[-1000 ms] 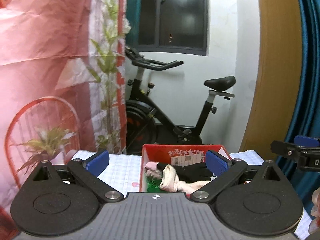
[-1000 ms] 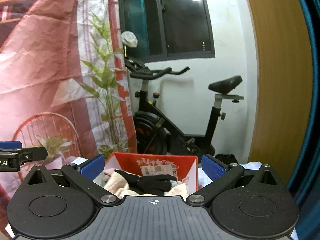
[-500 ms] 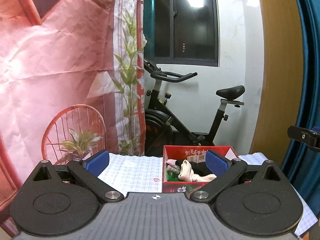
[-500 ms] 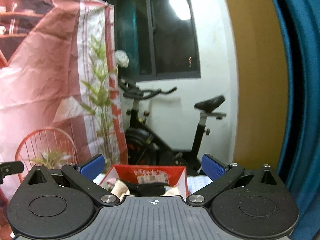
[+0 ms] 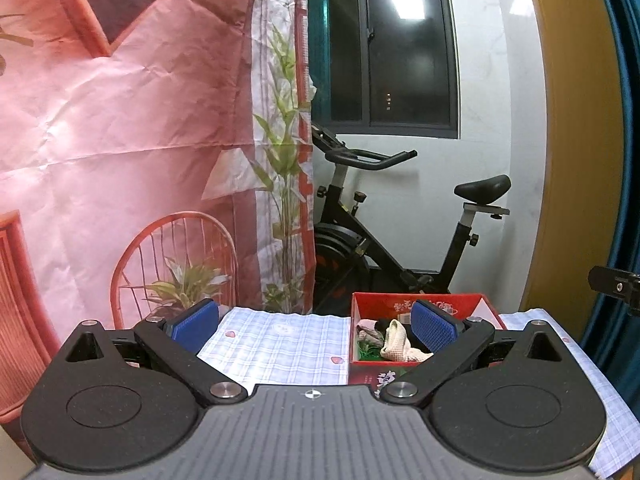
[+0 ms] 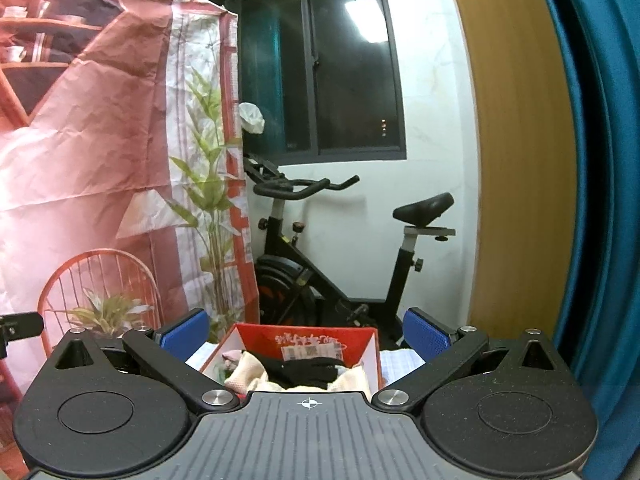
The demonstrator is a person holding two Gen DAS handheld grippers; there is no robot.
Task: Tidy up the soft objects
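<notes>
Low in the left wrist view, the left gripper [image 5: 316,326] spreads its blue pads wide with nothing between them. Right of centre in that frame, a red box [image 5: 362,372] sits on a checked cloth [image 5: 280,344] covering the table. A cream sock [image 5: 394,344], a pinkish bit of cloth [image 5: 366,326] and something green [image 5: 366,350] lie bunched inside the box; the right-hand pad hides the rest. An exercise bike [image 5: 380,240] stands behind the table, by a printed backdrop [image 5: 120,120] filling the left half of the frame. At the right edge, a dark tip of the other tool pokes in.

At the bottom centre of the right wrist view, the right gripper [image 6: 306,334] is likewise spread apart and empty, with the red box [image 6: 372,354] directly ahead and low between its pads. A black glove [image 6: 308,370] lies across cream fabric [image 6: 248,370] on top of the pile.

The soft things appear already gathered in the box, so the job looks close to finished. If any tidying remains, a good approach would be to lower one tool straight over the box, pinch a single item by a loose fold rather than the whole heap, and steady the light cardboard wall with the other tool so the box does not slide on the cloth.
</notes>
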